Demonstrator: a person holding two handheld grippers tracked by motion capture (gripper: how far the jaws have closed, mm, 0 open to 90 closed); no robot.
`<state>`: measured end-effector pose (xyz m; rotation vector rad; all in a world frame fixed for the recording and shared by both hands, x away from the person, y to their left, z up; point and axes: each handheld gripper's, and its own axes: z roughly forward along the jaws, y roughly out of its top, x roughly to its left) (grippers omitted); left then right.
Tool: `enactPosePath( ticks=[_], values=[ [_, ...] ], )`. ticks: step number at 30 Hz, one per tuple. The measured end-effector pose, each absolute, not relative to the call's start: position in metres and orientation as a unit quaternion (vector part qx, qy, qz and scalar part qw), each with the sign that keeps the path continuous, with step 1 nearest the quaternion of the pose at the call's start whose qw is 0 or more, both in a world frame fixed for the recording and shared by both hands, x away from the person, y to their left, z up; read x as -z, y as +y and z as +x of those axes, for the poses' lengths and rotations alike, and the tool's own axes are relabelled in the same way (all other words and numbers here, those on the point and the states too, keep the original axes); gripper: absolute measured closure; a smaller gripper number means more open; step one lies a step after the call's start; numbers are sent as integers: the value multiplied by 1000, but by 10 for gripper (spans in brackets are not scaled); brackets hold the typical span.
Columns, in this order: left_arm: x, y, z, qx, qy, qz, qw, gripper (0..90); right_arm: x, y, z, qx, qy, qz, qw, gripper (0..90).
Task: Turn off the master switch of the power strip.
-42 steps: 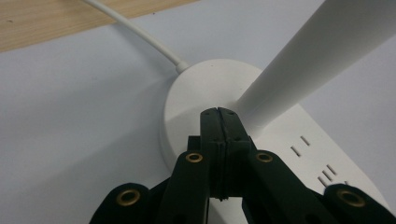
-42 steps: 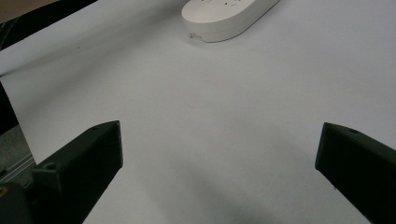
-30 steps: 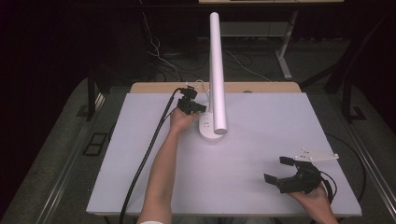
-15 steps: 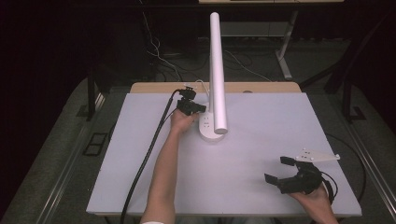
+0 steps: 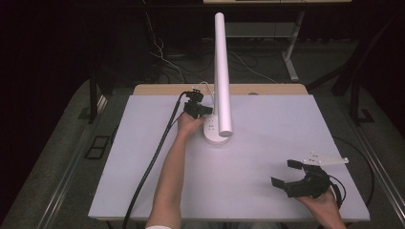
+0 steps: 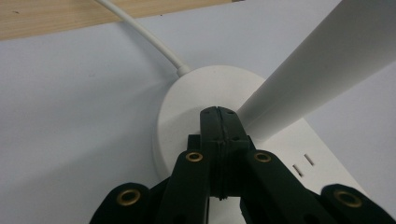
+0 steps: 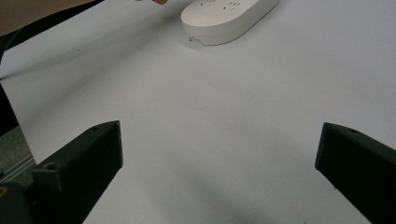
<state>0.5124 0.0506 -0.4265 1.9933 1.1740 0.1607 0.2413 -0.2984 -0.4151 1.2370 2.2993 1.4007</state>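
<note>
Left claw (image 5: 204, 110), jaws pressed together and empty, rests its tip on the lamp base (image 6: 187, 121) where the tube (image 5: 222, 71) rises just right of it. Right claw (image 5: 291, 175), jaws wide apart, waits well away on the desk (image 5: 267, 143).

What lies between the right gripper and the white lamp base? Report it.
Nothing visible does. The right gripper sits open near the table's right front corner, and bare white tabletop runs from its jaws to the lamp base, where the shut left gripper rests.
</note>
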Motion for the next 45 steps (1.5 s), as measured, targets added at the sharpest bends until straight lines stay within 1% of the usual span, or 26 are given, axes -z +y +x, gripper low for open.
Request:
enactPosePath(
  ticks=[7, 20, 22, 23, 24, 26, 27, 29, 32, 38, 39, 43, 44, 45],
  values=[
    [427, 53, 511, -60, 459, 788, 405, 900, 415, -301, 240, -472, 771, 419, 92, 0],
    [432, 58, 512, -33, 486, 763, 425, 900, 414, -302, 238, -476, 767, 419, 96, 0],
    [431, 58, 511, -34, 485, 762, 427, 900, 414, -303, 238, -477, 767, 420, 96, 0],
    [430, 60, 512, -37, 472, 777, 415, 900, 414, -303, 238, -477, 766, 420, 96, 0],
    [429, 58, 512, -41, 471, 776, 417, 900, 413, -303, 238, -477, 766, 420, 95, 0],
    [425, 59, 509, -72, 459, 785, 409, 900, 414, -303, 239, -477, 767, 419, 96, 0],
    [425, 59, 508, -76, 455, 789, 406, 900, 414, -303, 239, -477, 767, 419, 96, 0],
    [422, 62, 508, -74, 452, 790, 407, 900, 414, -303, 240, -478, 766, 420, 94, 0],
    [414, 68, 507, -69, 458, 776, 428, 899, 415, -303, 240, -476, 767, 419, 95, 1],
    [399, 80, 502, -77, 456, 771, 438, 895, 415, -301, 240, -476, 768, 417, 95, 0],
    [396, 84, 500, -75, 449, 778, 433, 895, 414, -301, 240, -476, 768, 418, 94, 0],
    [392, 91, 494, -72, 452, 772, 442, 893, 415, -301, 240, -475, 769, 417, 95, 0],
    [391, 94, 493, -70, 449, 773, 442, 862, 415, -301, 240, -475, 769, 419, 94, 0],
    [390, 94, 491, -70, 450, 769, 448, 854, 415, -301, 240, -475, 769, 418, 94, 1]
  ],
)
